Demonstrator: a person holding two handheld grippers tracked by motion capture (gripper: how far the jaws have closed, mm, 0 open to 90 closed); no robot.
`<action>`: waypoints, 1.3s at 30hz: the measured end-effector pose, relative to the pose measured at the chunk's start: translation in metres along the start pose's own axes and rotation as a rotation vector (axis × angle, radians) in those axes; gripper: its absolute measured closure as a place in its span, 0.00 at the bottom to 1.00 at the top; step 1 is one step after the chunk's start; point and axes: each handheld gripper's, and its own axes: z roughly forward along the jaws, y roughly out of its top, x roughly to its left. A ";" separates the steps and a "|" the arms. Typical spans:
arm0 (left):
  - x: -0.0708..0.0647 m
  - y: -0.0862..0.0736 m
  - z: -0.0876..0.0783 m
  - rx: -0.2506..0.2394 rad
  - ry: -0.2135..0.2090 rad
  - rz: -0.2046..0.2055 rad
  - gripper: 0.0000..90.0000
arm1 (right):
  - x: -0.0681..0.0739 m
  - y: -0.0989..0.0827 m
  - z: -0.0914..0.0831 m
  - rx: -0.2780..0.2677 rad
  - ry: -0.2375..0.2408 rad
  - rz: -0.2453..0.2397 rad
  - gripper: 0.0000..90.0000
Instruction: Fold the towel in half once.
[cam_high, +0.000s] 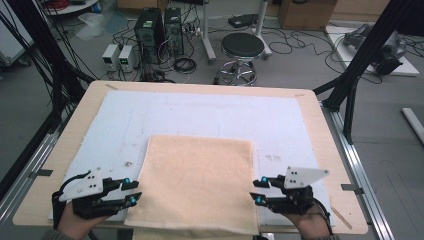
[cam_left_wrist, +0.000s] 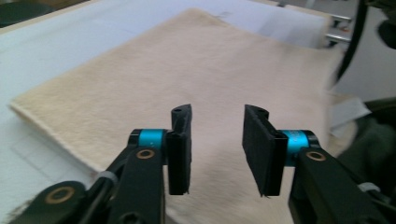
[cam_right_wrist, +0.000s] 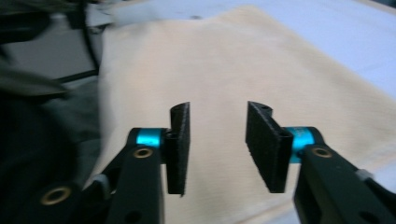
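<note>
Where it overhangs the table (cam_high: 50, 150), towel (cam_high: 195, 180) edge cut off, far corners blurred.

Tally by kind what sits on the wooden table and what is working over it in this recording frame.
Beige terry towel, folded flat: 1
White rectangular mat under it: 1
Black two-jaw grippers with cyan accents, jaws apart and holding nothing: 2, the left gripper at the towel's left edge and the right gripper at its right edge
Total: 4

No legible text, label or number anywhere.
</note>
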 end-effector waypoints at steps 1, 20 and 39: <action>0.006 0.001 0.004 -0.001 0.017 -0.004 0.67 | -0.008 0.002 0.003 0.007 -0.016 0.007 0.62; 0.118 0.005 0.094 0.048 0.268 -0.186 0.59 | -0.124 0.010 0.076 0.105 -0.225 0.110 0.46; 0.130 -0.007 0.115 0.172 0.278 -0.244 0.67 | -0.140 -0.007 0.103 0.193 -0.162 0.155 0.78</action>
